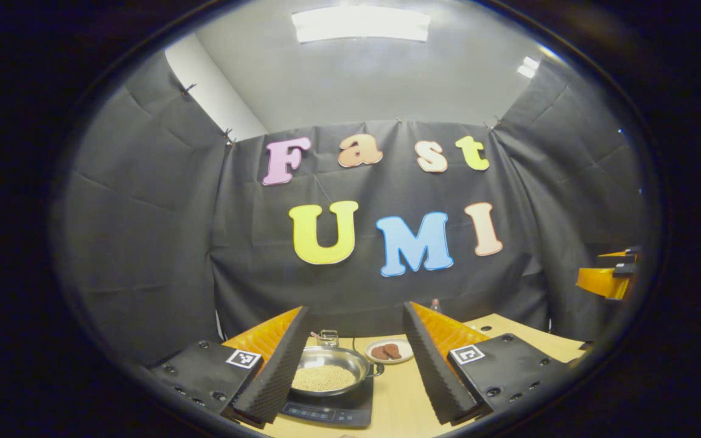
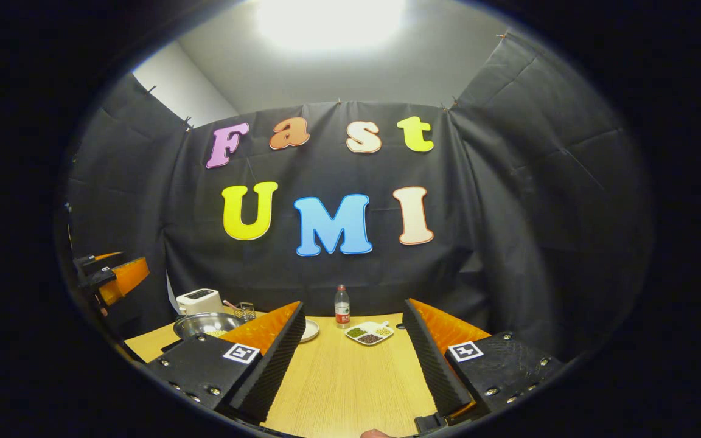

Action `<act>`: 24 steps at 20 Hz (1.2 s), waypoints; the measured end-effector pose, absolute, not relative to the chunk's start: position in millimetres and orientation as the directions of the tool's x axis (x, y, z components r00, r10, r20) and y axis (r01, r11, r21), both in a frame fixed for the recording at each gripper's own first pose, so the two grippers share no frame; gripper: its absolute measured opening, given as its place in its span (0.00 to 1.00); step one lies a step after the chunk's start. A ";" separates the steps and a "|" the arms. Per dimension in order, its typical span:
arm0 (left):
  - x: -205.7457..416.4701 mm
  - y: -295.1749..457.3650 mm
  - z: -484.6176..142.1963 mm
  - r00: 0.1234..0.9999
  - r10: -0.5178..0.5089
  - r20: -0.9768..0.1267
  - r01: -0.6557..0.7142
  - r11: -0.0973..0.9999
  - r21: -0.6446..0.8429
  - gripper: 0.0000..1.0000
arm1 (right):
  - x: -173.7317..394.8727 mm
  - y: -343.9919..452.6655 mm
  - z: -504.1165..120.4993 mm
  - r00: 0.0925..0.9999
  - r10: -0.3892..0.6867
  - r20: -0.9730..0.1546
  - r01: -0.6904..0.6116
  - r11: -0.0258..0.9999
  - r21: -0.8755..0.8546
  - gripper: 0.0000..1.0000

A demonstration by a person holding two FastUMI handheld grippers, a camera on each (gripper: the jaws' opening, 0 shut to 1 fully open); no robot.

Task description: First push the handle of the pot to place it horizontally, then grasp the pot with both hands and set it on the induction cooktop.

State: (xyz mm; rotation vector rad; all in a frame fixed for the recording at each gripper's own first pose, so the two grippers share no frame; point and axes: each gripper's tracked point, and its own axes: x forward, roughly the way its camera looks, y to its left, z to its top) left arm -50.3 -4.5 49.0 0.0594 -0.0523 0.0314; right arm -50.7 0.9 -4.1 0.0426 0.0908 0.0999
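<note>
A steel pot [image 1: 333,365] holding pale grains stands on the black induction cooktop [image 1: 332,409]; a short handle [image 1: 377,368] sticks out on its right side. My left gripper [image 1: 355,311] hangs open above and in front of the pot, nothing between its fingers. In the right gripper view the pot [image 2: 203,323] sits at the table's left, partly hidden behind one finger. My right gripper [image 2: 353,307] is open over the bare tabletop, well to the right of the pot. Each gripper shows at the other view's edge: right gripper [image 1: 607,277], left gripper [image 2: 112,274].
A small plate with brown pieces [image 1: 390,351] lies right of the pot. Behind the pot stand a white appliance [image 2: 199,300] and a wire holder [image 2: 244,310]. A bottle [image 2: 342,307] and a divided dish of beans [image 2: 370,332] sit at the wooden table's [image 2: 344,383] back.
</note>
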 end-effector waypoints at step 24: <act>-82.3 33.2 45.1 0.998 0.028 0.049 -0.030 0.998 0.046 0.97 | -80.0 25.1 9.3 0.994 0.091 -0.064 -0.089 0.995 0.043 0.97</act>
